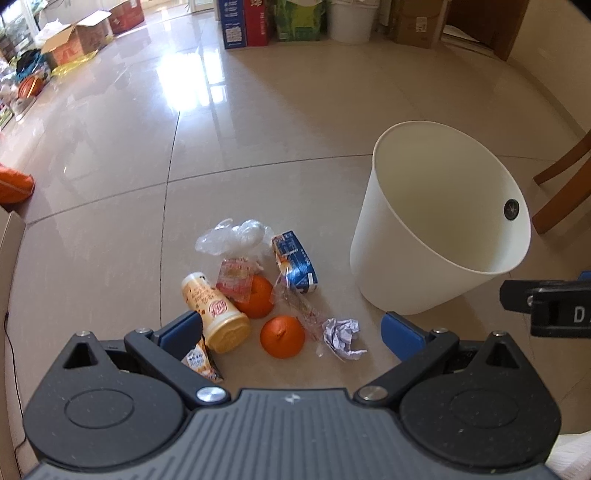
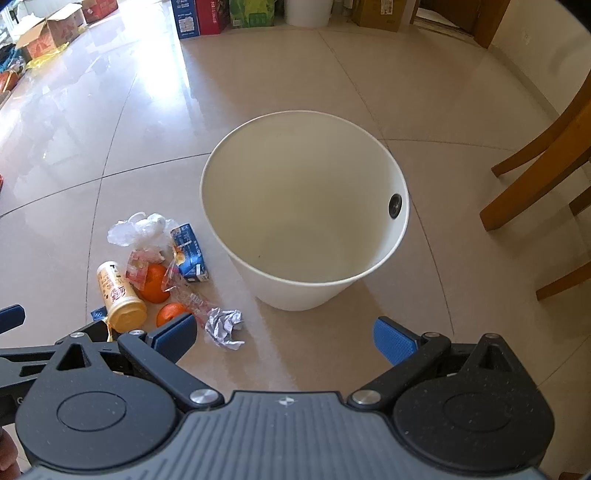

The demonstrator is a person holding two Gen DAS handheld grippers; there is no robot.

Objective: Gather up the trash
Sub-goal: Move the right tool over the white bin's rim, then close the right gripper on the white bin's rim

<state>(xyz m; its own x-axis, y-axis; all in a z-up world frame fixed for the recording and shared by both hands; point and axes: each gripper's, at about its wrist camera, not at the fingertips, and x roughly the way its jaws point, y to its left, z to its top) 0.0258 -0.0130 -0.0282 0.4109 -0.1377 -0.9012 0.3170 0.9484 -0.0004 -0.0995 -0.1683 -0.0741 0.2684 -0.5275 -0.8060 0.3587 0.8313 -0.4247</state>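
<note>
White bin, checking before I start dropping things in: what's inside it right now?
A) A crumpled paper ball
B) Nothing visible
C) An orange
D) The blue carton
B: the right wrist view looks down into the white bin and shows only bare inner wall and floor; all the trash lies on the tiles beside it.

Looked like a lived-in home, living or dining area. Floor (image 1: pixel 295 110) was glossy beige tile with window glare across it. Wooden chair legs (image 2: pixel 535 177) stood at the right edge, with a wooden door frame (image 1: pixel 517 26) at the far right. Open cardboard boxes (image 1: pixel 77 35) and loose household clutter lined the far left side. Retail cartons (image 1: pixel 245 22) and a second white bin (image 1: pixel 349 20) were stacked along the back wall. Household rubbish sat on the floor near a white waste bin (image 2: pixel 295 284): a snack canister (image 1: pixel 214 314), oranges (image 1: pixel 282 336), a juice carton (image 1: pixel 295 266), a plastic bag (image 1: pixel 232 236), crumpled paper (image 1: pixel 341 338).
</note>
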